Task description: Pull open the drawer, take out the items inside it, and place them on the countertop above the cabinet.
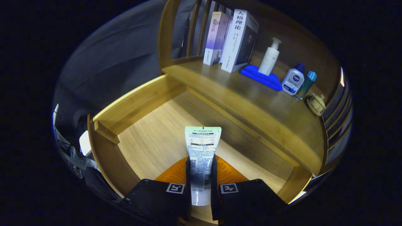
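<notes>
Between the tongs (201, 179), a pinched white tube (202, 147) above the open drawer (157, 138).

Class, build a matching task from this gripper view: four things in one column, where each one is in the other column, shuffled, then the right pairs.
Things
1. white tube
2. pump bottle
3. books
4. small figurine

Places
A. standing on the blue cloth
B. upright at the countertop's back
C. between the gripper's fingers, over the open drawer
D. beside the teal bottle

Pairs: 1-C, 2-A, 3-B, 4-D
</notes>
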Motion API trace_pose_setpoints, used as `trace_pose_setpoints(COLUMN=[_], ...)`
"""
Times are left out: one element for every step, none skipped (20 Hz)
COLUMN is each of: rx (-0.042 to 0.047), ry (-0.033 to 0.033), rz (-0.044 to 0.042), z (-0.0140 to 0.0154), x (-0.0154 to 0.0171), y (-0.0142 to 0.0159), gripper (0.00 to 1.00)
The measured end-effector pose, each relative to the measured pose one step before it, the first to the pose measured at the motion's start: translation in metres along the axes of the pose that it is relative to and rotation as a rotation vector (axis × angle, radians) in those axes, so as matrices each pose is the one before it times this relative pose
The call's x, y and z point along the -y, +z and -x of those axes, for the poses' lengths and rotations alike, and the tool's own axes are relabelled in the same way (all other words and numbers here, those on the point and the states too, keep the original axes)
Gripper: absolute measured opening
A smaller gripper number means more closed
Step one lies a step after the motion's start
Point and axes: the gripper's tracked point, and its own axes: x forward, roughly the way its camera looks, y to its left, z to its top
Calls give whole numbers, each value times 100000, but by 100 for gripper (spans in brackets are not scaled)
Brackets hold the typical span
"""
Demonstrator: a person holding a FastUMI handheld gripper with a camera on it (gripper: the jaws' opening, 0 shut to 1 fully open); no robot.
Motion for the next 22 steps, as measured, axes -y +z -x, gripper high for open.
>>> trace_pose_setpoints(rx=[1932, 1723, 1582, 1369, 1456, 1461, 1060, 1171, 825, 721, 494, 272, 16, 73, 354, -40, 49, -152, -103, 227, -36, -590], ry=[121, -35, -206, -406, -631, -707, -457, -543, -638, -868, -1036, -1106, -1447, -2004, -1787, -1567, -949, -143, -272, -928, -2081, -1258], rz=[-559, -521, -814, -1117, -1419, -1834, -1834, -2116, -2315, -2599, -2928, -2936, -3067, -3049, -2231, -2941, -4014, -4477, -4373, -3810, -3012, -2427], z=[536, 543, 363, 398, 17, 214, -3, -16, -113, -228, -280, -448, -528, -441, -679, -653, -602, -505, -486, -538, -687, -584], x=[87, 182, 264, 334, 396, 470, 368, 434, 426, 519, 580, 582, 679, 791, 744, 757, 533, 288, 329, 585, 621, 514], y=[628, 685, 692, 743, 747, 902, 758, 770, 595, 689, 636, 556, 523, 434, 511, 515, 416, 412, 397, 545, 544, 433], gripper=[27, 27, 27, 27, 27, 27, 27, 27, 27, 27, 27, 27, 27, 31, 31, 31, 31, 31, 31, 31, 31, 31])
